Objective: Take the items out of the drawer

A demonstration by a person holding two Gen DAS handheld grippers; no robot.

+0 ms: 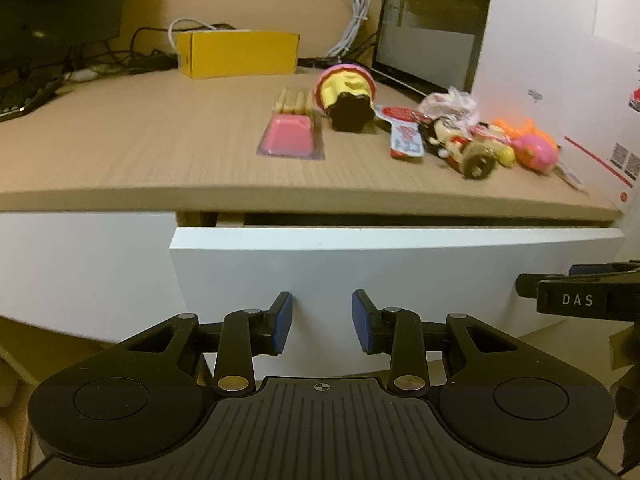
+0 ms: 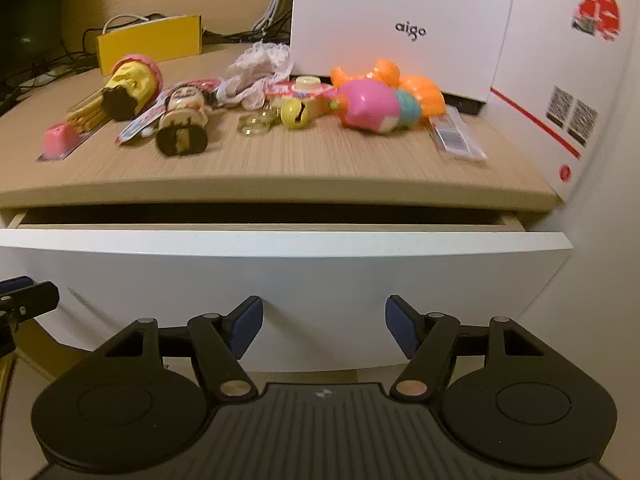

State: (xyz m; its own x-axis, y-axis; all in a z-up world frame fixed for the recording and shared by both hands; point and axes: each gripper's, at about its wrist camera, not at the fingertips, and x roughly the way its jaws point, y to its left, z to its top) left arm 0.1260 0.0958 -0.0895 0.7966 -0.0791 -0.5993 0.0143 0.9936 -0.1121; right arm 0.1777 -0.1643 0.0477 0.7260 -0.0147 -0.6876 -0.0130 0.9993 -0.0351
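A white drawer front (image 1: 360,264) (image 2: 280,280) stands pulled out a little under the wooden desktop, showing only a dark slit; its inside is hidden. My left gripper (image 1: 322,322) hangs open and empty in front of the drawer face. Off to its right, my right gripper (image 2: 324,326) is likewise open and empty before the same face. On the desktop lie several toys: a pink blister pack (image 1: 290,136) (image 2: 60,140), a yellow-and-pink doll (image 1: 346,94) (image 2: 130,88), a small figure on wheels (image 1: 468,148) (image 2: 184,120), and a pink and orange toy (image 1: 532,148) (image 2: 376,104).
A white aigo box (image 2: 400,20) and a tall white carton (image 1: 560,80) (image 2: 568,80) bound the desktop at the right. A yellow box (image 1: 240,54) (image 2: 148,40), cables and a dark monitor (image 1: 60,4) stand at the back. The right gripper's tip (image 1: 576,292) shows at the left view's edge.
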